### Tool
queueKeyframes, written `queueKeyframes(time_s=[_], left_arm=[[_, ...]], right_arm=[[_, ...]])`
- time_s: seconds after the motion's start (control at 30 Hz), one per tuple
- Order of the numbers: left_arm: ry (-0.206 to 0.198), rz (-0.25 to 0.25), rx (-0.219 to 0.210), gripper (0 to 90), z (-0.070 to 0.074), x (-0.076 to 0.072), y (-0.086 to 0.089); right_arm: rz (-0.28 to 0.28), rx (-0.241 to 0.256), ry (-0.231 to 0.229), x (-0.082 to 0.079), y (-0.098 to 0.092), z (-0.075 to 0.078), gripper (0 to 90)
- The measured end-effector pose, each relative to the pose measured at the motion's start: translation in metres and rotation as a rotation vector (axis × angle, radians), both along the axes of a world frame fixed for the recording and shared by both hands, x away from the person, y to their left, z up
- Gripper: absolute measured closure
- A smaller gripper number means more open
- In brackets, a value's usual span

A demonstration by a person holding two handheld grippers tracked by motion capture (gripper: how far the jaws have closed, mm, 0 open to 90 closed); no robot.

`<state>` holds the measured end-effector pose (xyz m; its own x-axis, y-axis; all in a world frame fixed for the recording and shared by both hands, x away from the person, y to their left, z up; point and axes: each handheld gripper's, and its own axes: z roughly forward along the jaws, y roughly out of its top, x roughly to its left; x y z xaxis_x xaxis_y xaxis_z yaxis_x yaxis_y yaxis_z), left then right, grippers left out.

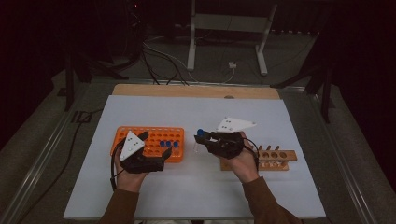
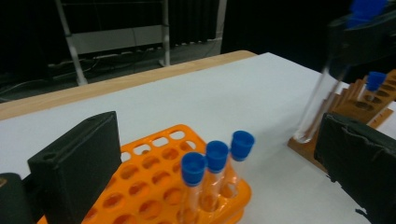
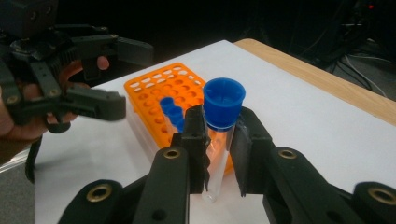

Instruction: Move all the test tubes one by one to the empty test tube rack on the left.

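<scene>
A blue-capped tube (image 3: 219,140) is clamped upright between the jaws of the right gripper (image 3: 218,149), above the white mat (image 1: 196,186) between the orange rack (image 1: 154,140) and the wooden rack (image 1: 280,158). The left gripper (image 1: 156,149) is held wide open and empty at the orange rack's near edge.

The high view looks forward and down over the whole worktop (image 1: 196,196); both gripper views sit low and close, sharing the orange rack (image 1: 154,136).

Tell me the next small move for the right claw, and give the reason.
Probably carry the tube over to the wooden rack and lower it into a free hole. The right claw is shut on the blue-capped tube, held in the air between the orange rack and the wooden rack, which already holds one capped tube and shows open holes.
</scene>
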<state>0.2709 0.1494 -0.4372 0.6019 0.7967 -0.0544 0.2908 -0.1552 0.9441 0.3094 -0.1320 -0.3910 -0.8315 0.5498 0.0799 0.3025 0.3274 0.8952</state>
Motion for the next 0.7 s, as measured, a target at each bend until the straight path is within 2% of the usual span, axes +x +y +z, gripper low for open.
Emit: queueKeyframes(time_s=[0.13, 0.27, 0.4, 0.53, 0.63, 0.7], left_arm=[[0.016, -0.031, 0.024, 4.2, 0.0, -0.001, -0.008], [0.028, -0.06, 0.026, 6.3, -0.001, 0.0, -0.013], [0.005, -0.056, 0.047, 8.5, -0.001, -0.003, -0.016], [0.003, -0.06, 0.055, 12.1, -0.001, -0.004, -0.019], [-0.002, -0.065, 0.061, 17.1, -0.001, -0.004, -0.022], [-0.003, -0.069, 0.065, 24.3, -0.001, -0.005, -0.023]], right_arm=[[0.017, -0.005, 0.004, 0.0, 0.012, 0.0, 77.1], [0.03, -0.006, 0.012, 0.001, 0.023, -0.001, 77.1], [0.042, -0.008, 0.019, 0.002, 0.034, -0.001, 77.1], [0.054, -0.003, 0.029, 0.002, 0.044, -0.001, 77.1], [0.069, -0.006, 0.026, 0.001, 0.052, -0.001, 77.1], [0.079, -0.004, 0.024, 0.0, 0.056, -0.001, 77.1]])
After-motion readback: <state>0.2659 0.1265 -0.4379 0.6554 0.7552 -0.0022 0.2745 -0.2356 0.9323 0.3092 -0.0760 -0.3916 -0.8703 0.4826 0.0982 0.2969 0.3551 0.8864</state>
